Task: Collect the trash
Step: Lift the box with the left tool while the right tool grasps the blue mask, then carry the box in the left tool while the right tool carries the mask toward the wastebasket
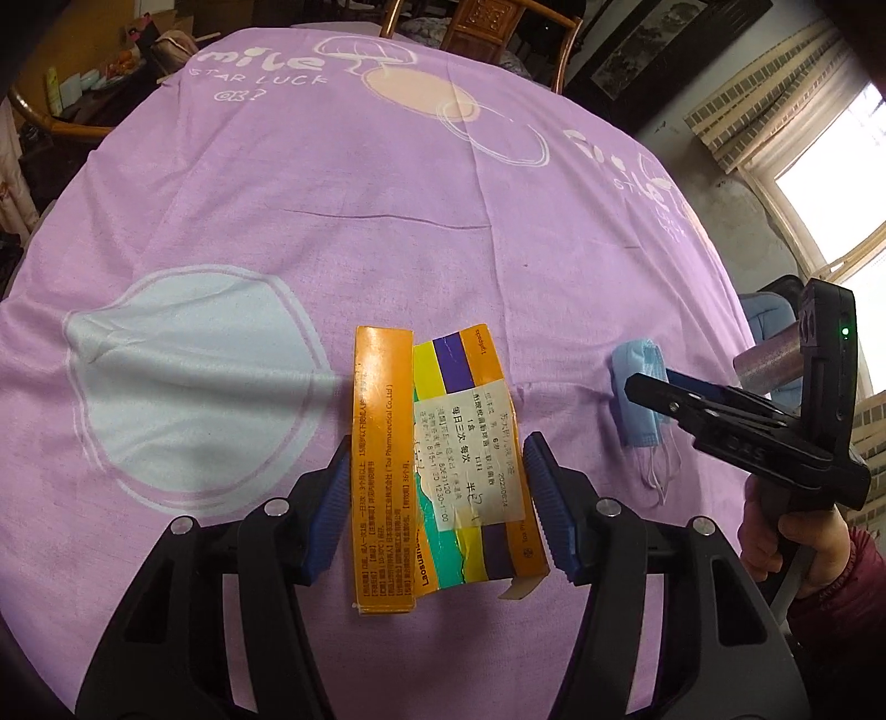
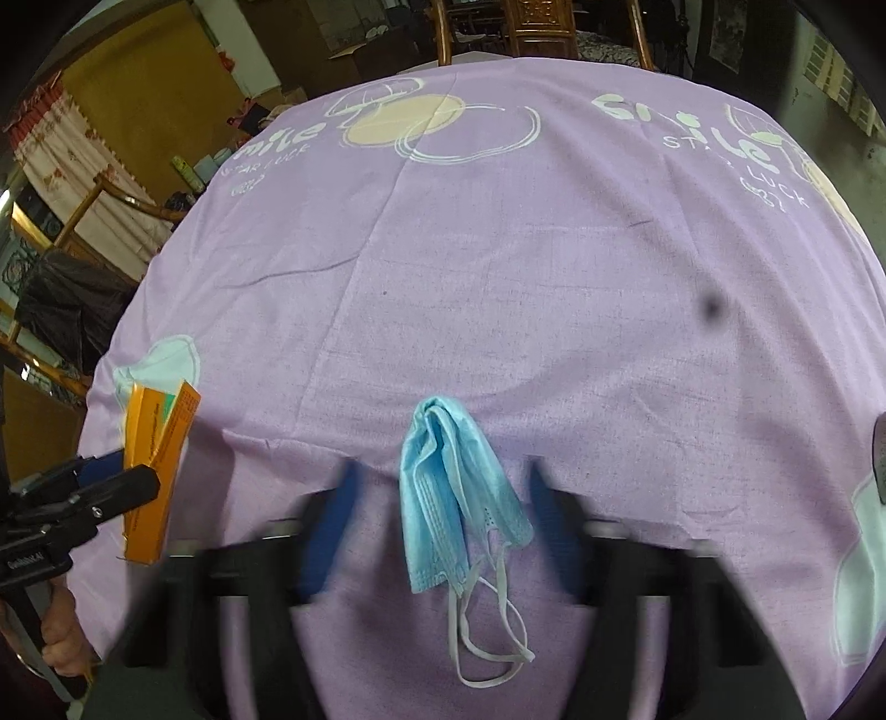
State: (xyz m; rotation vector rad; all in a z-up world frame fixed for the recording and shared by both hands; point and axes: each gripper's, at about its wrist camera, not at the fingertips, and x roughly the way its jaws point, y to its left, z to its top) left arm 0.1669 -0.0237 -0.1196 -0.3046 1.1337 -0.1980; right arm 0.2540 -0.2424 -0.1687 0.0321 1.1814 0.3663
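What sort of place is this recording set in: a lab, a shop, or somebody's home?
Most likely a lived-in home. A table is draped in a purple printed cloth, carved wooden chairs stand at its far side, and a curtained window shows on the right. Household clutter fills the shelves behind.

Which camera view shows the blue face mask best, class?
The right wrist view: the face mask lies whole at the picture's middle, ear loops included, on the purple cloth. In the left wrist view the mask sits at the right edge, partly hidden behind the right claw.

A lilac printed tablecloth (image 1: 387, 232) bears a flattened orange carton (image 1: 437, 465) and a blue mask (image 2: 454, 493).
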